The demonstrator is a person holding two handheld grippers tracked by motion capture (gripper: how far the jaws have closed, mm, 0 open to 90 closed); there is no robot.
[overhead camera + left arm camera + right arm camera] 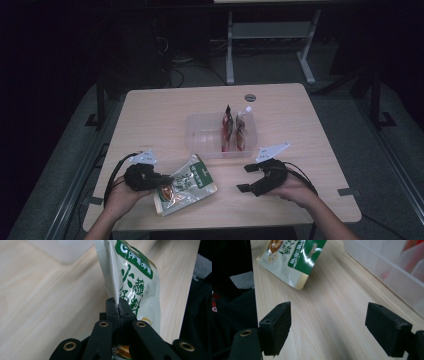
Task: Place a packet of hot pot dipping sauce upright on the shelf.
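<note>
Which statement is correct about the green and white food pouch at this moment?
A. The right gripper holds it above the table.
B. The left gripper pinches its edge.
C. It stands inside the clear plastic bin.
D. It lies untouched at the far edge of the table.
B: in the left gripper view the left gripper has its jaws closed on the edge of the green and white pouch, while the right gripper is open with nothing between its jaws.
</note>
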